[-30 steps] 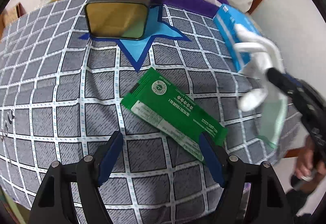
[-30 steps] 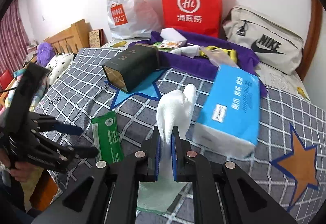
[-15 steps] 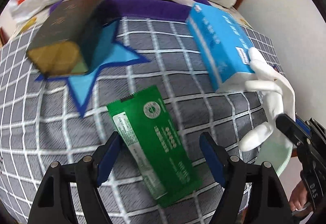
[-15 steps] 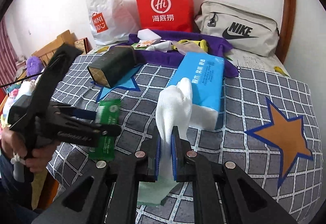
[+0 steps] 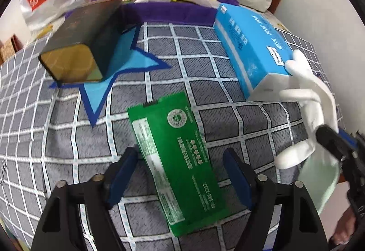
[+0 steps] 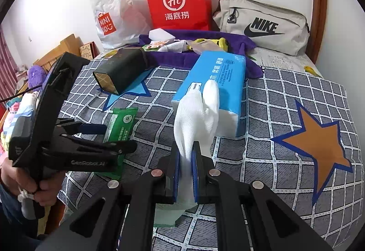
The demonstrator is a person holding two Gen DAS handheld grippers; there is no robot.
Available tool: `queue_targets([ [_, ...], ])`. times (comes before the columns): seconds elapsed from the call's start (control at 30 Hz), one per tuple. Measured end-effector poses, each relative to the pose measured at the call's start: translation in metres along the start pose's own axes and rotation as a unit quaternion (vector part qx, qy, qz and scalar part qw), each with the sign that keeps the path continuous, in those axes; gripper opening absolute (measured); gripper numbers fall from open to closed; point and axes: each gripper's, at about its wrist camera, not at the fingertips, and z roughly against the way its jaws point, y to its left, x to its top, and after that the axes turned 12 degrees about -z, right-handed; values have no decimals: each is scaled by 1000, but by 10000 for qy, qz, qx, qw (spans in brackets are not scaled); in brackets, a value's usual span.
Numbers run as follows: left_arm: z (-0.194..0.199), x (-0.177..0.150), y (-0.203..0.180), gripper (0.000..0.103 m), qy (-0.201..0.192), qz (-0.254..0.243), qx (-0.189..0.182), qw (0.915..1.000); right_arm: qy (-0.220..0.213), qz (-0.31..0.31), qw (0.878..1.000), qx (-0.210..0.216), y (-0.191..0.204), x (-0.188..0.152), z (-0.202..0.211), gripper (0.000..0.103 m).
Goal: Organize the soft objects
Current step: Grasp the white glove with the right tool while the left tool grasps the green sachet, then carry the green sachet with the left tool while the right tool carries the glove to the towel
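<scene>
Left wrist view: left gripper (image 5: 180, 173) jaws, just narrowing, straddle the green packet (image 5: 175, 166); right gripper (image 6: 185, 173) pinches the white glove (image 6: 194, 118)

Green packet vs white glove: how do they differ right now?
The green packet lies flat on the checked bedspread; the white glove is lifted off it. The packet sits between the left tool's open jaws, which have just been closing, not yet pinched; the glove is clamped in the shut right tool. The packet is glossy printed film; the glove is plain knit. Both are limp and near the blue tissue pack.
</scene>
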Motion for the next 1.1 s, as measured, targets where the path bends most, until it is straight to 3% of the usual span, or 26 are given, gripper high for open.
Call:
queue_targets([
  [0.03,5,-4,5,55,-36,-103,93,9999,-10,10,10000,4,0,0,1,10],
  [0.13,11,-9,13,43,-126,-237,61,9996,-10,-12,10000,-18,-3,-3,2,10],
  [0.3,21,-21,32,46,-125,-68,-156,9998,80,-70,9999,-11,-4,-6,-2,10],
  [0.43,14,-17,21,68,-111,85,-291,9995,134,-12,9999,15,-1,-7,-5,10],
  [0.53,8,-13,8,71,-71,-23,-62,10000,159,19,9999,42,1,-7,-6,10],
  [0.6,7,-15,1,63,-83,-208,189,9996,160,31,9999,31,2,-7,-5,10],
  [0.63,9,-17,-1,50,-118,-279,264,9992,163,27,9999,30,1,-7,-4,10],
  [0.73,14,-19,3,38,-166,-298,91,9994,187,7,9998,30,0,-9,-5,10],
  [0.97,24,-22,24,36,-259,-6,-445,9987,116,64,9999,38,3,-8,-1,10],
  [1.1,33,-19,31,36,-372,44,-365,9986,31,50,9999,103,2,-6,5,10],
])
